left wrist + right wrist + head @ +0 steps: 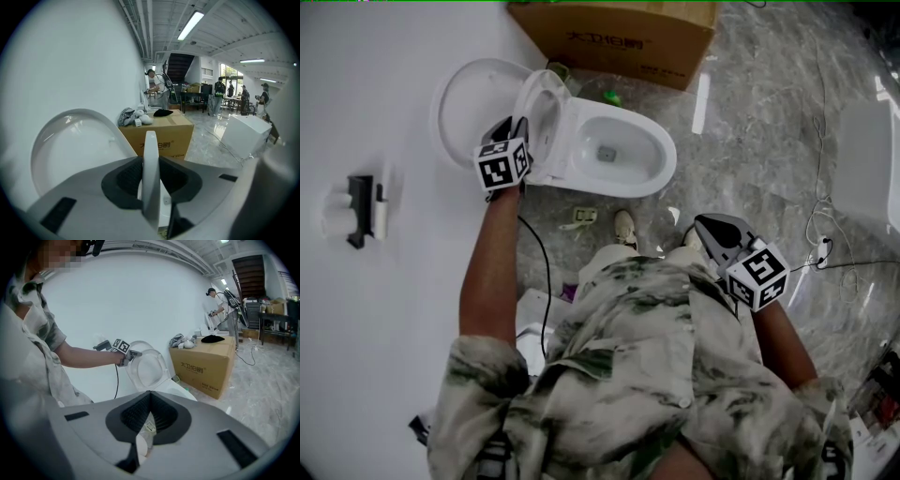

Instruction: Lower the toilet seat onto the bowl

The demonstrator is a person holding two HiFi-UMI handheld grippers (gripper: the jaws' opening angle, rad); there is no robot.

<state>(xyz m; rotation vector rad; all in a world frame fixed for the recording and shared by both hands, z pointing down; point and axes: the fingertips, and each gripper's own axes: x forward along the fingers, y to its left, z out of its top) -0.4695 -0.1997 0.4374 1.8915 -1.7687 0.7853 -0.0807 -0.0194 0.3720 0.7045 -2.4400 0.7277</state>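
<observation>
Toilet seat (151, 178) clamped edge-on between the dark pads of the left gripper (151, 161), its thin white rim standing upright down the middle of the left gripper view. Seen from the head view, gripped at the upper rim and raised steeply, hinged at the back of the bowl (649, 178) and not down on it. Just at nine o'clock of the seat, the lid (461, 111), opened further back against the white wall (384, 356). At three o'clock of the seat, the open bowl, white, with a dark drain at its bottom. At twelve o'clock of the bowl, near it, a brown cardboard box (614, 37) with dark print on its side and a few small bundles on top in the left gripper view. On the wall at eight o'clock of the lid, well apart, a dark paper holder (359, 211). Right gripper (150, 397) with jaws together and nothing held, only floor and a pale shoe (625, 227) showing in the gap below the closed tips. In the head view, carried at five o'clock of the bowl, well apart from it, over the grey marbled floor (769, 122). Far beyond the box in the left gripper view, several people standing in an open hall, too small for detail.
</observation>
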